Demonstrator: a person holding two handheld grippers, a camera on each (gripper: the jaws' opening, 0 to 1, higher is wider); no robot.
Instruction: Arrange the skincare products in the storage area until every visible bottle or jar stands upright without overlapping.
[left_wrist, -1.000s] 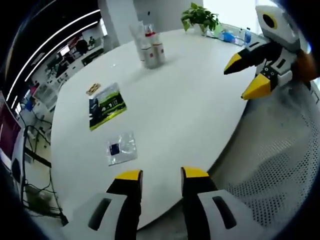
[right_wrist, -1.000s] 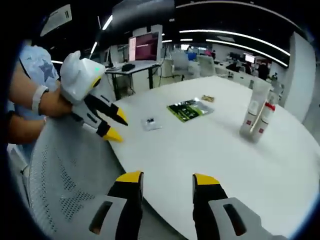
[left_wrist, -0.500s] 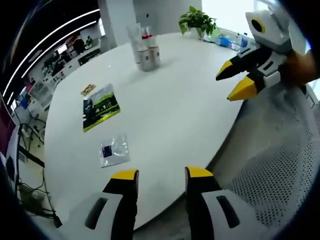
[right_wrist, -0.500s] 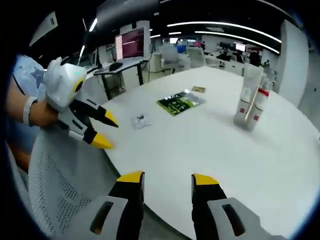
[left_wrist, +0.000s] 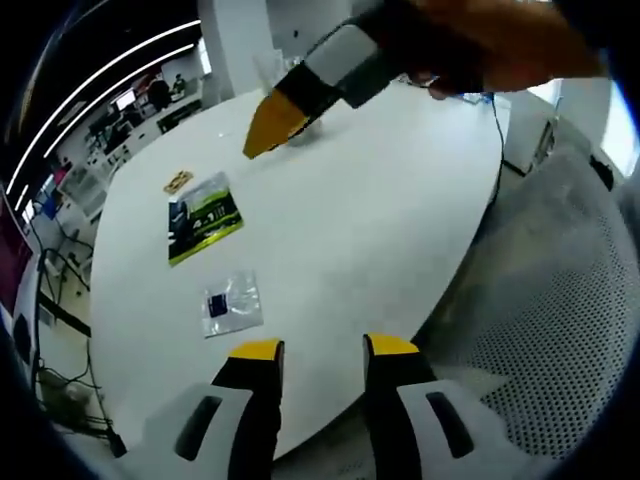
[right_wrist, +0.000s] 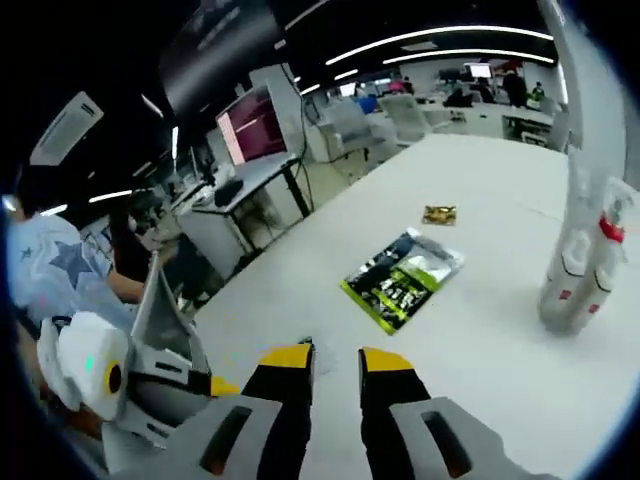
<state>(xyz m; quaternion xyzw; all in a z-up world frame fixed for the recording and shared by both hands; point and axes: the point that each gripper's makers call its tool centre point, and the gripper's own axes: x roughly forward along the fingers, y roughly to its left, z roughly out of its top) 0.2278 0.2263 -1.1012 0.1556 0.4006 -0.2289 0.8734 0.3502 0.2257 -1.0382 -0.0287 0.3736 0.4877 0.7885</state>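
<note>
The skincare bottles (right_wrist: 578, 270) stand clustered upright near the tabletop's (right_wrist: 480, 340) far edge, beyond a green packet (right_wrist: 403, 278). The right gripper (right_wrist: 330, 358), jaws narrowly parted and empty, seems to be approaching them (next: close in and part the jaws). The left gripper (left_wrist: 318, 349), slightly parted and empty, hangs over the near edge by a clear sachet (left_wrist: 230, 301).

A broad white round-edged table (left_wrist: 380, 220) took up the middle of an open-plan office. Beside it stood a grey perforated mesh chair back (left_wrist: 545, 330). Long white strip lights (right_wrist: 430, 45) ran across the dark ceiling. Beyond the table a dark-legged desk (right_wrist: 262, 180) carried a monitor with a reddish screen (right_wrist: 250, 125), with pale office chairs (right_wrist: 405, 112) further back. A white square pillar (left_wrist: 232, 45) rose behind the table's far edge.
</note>
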